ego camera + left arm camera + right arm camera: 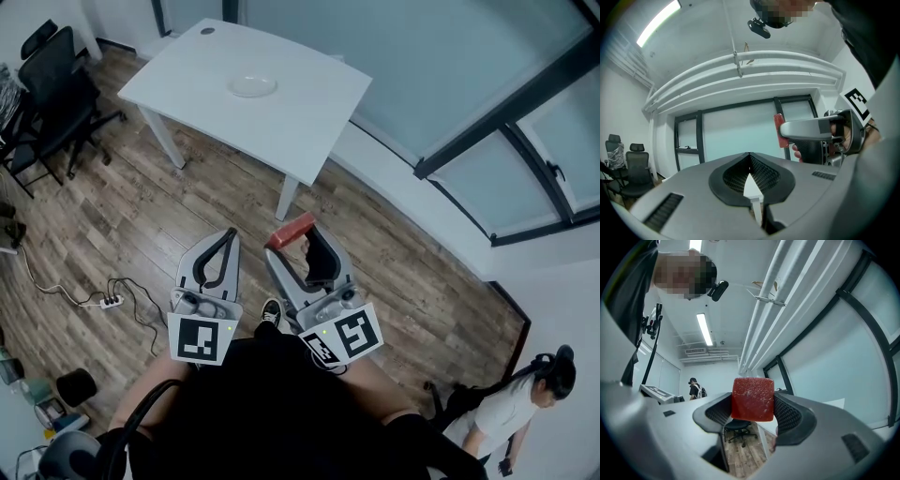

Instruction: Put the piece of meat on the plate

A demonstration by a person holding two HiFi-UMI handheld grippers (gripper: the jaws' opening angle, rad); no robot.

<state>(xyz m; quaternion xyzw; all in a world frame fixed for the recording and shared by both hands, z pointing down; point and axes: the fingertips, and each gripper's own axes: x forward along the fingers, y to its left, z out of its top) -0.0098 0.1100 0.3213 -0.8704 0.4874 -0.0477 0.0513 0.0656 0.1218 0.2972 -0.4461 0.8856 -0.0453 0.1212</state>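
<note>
Right hand-held gripper [300, 246] pinches meat [289, 231], long axis crosswise, left-near to right-far; left hand-held gripper [228, 236] pressed together.

We hold both grippers level, side by side, pointing near twelve o'clock. Our left gripper [225, 236] is closed and empty; our right gripper [302, 242] clamps the piece of meat [290, 230].

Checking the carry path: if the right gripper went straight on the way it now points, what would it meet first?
Only open air over the wooden floor at first, then probably the near edge of the white table. Relative height is unclear. The right gripper holds the piece of meat, which would arrive first.
</note>
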